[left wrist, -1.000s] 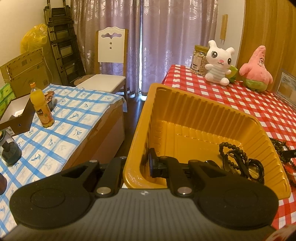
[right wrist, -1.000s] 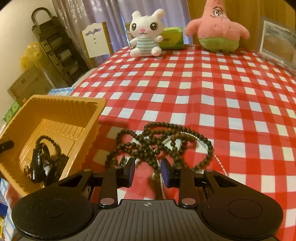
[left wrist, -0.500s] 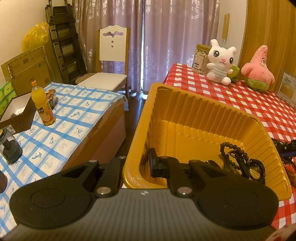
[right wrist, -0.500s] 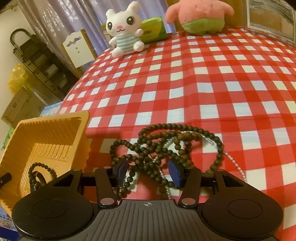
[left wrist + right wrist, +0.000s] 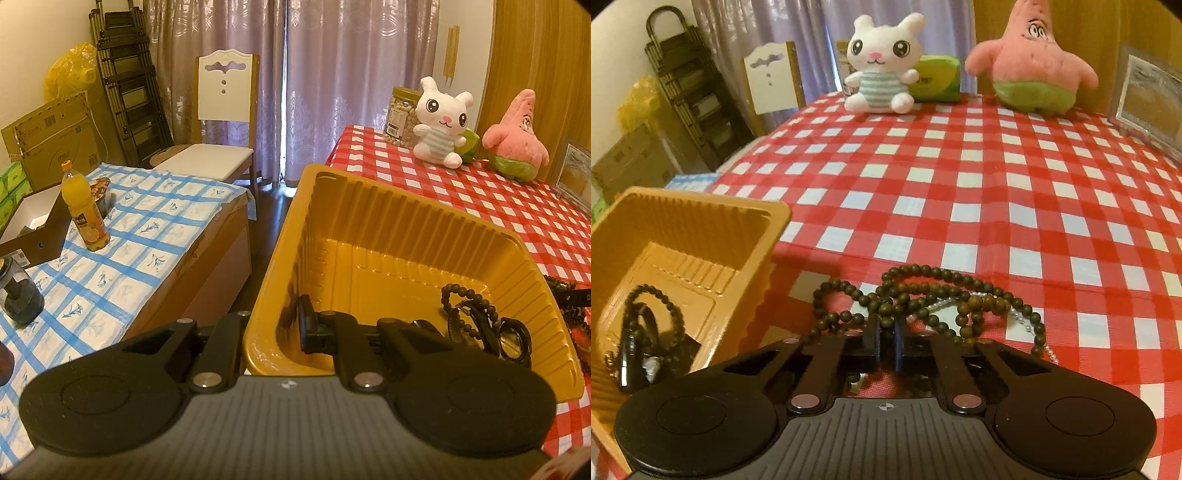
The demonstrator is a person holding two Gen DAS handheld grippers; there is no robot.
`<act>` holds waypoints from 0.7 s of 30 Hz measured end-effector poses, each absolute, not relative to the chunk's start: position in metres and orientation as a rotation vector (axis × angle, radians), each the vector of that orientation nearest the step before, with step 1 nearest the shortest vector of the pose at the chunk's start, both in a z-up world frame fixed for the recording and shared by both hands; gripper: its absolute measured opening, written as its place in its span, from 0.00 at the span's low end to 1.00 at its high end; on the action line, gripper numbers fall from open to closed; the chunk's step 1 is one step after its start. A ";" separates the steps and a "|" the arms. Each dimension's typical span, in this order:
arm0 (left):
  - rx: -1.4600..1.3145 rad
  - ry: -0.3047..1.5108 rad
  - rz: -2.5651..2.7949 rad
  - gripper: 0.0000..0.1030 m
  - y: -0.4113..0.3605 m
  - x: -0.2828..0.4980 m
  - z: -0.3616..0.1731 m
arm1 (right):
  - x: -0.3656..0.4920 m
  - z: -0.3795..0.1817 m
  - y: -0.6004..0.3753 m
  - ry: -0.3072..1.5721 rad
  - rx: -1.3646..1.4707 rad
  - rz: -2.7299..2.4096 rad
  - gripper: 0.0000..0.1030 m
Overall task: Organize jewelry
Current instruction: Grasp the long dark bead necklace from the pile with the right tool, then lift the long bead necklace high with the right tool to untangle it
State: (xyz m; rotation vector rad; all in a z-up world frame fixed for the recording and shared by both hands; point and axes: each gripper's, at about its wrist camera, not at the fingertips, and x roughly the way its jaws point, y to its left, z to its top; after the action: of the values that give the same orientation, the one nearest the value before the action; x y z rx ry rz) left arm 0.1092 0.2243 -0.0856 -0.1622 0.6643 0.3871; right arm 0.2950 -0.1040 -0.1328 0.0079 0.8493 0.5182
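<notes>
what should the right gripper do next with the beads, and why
Probably lift gently. The right gripper has just closed its jaws on the dark bead necklace tangled on the checked tablecloth, while the left gripper clamps the yellow tray wall beside it, ready to receive it.

Glossy ribbed plastic tray (image 5: 388,236), wooden-looking beads (image 5: 923,291), smooth checked tablecloth (image 5: 997,192).

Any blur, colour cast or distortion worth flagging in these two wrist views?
Both views: warm yellow cast, fisheye bending, dark corners. Left wrist: sharp, soft glare on the yellow tray wall. Right wrist: slight motion blur on the tray's contents and the bead necklaces.
</notes>
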 end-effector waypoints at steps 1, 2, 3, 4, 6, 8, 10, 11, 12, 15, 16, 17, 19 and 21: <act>-0.162 0.664 0.387 0.11 0.225 0.110 -0.086 | 0.294 -0.131 -0.107 0.842 0.014 0.521 0.07; -0.162 0.665 0.387 0.11 0.225 0.110 -0.086 | 0.292 -0.128 -0.110 0.837 0.025 0.526 0.07; -0.162 0.665 0.387 0.11 0.225 0.110 -0.086 | 0.291 -0.125 -0.114 0.831 0.042 0.529 0.07; -0.162 0.665 0.387 0.11 0.225 0.110 -0.086 | 0.290 -0.121 -0.119 0.822 0.060 0.529 0.07; -0.159 0.664 0.387 0.11 0.225 0.110 -0.086 | 0.287 -0.109 -0.128 0.802 0.086 0.530 0.07; -0.159 0.664 0.386 0.11 0.224 0.112 -0.086 | 0.285 -0.094 -0.139 0.772 0.106 0.532 0.07; -0.158 0.664 0.385 0.11 0.224 0.113 -0.086 | 0.282 -0.076 -0.149 0.738 0.119 0.536 0.07; -0.158 0.664 0.385 0.11 0.225 0.114 -0.087 | 0.280 -0.066 -0.153 0.718 0.121 0.537 0.07; -0.158 0.664 0.385 0.11 0.224 0.114 -0.086 | 0.280 -0.056 -0.156 0.701 0.119 0.539 0.07; -0.155 0.663 0.383 0.11 0.224 0.116 -0.086 | 0.275 -0.024 -0.168 0.634 0.099 0.537 0.07; -0.155 0.663 0.383 0.10 0.224 0.116 -0.086 | 0.273 -0.014 -0.171 0.615 0.093 0.537 0.07; -0.154 0.662 0.382 0.10 0.224 0.117 -0.086 | 0.272 -0.004 -0.175 0.594 0.088 0.535 0.07; -0.152 0.662 0.382 0.10 0.223 0.118 -0.086 | 0.267 0.014 -0.182 0.558 0.080 0.533 0.07; -0.151 0.660 0.382 0.10 0.222 0.118 -0.085 | 0.263 0.033 -0.188 0.516 0.065 0.529 0.07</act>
State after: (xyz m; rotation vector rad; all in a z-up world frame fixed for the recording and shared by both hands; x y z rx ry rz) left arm 0.1184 0.2223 -0.0855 -0.1508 0.6600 0.3815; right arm 0.2632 -0.1882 0.0332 0.0653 0.5158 0.5287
